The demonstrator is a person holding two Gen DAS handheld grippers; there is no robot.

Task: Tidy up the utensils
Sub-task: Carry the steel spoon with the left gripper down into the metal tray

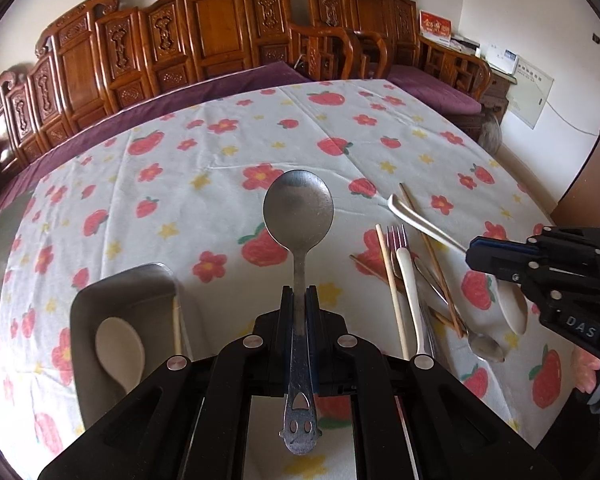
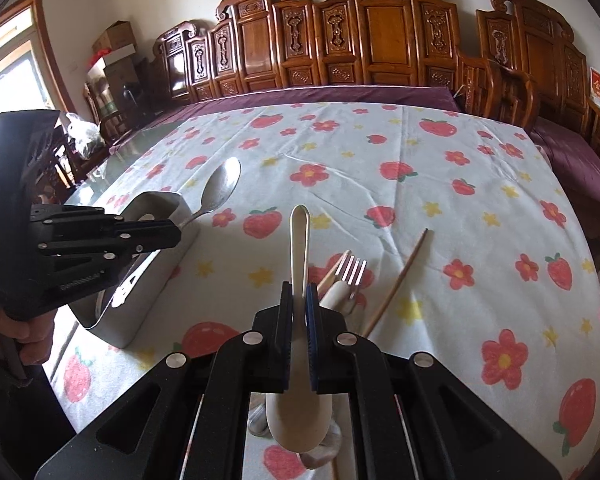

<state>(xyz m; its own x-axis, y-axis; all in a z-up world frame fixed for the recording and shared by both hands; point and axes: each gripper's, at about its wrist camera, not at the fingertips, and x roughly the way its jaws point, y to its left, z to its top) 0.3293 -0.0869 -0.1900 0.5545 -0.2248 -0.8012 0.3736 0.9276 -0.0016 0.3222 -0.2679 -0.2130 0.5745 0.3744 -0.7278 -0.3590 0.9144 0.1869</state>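
Floral tablecloth [image 1: 204, 152] | left claw [image 1: 299, 300] clenched on steel spoon [image 1: 299, 208] | right claw [image 2: 299, 300] grasping cream spoon [image 2: 300, 240]

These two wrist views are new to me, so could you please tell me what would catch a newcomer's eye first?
Each gripper is shut on a spoon: the left gripper holds a metal spoon by its handle, bowl pointing away, and the right gripper holds a cream spoon, bowl toward the camera. Under them lies a strawberry tablecloth, with a metal utensil holder beside the left gripper and a loose pile with a fork and chopsticks by the right.
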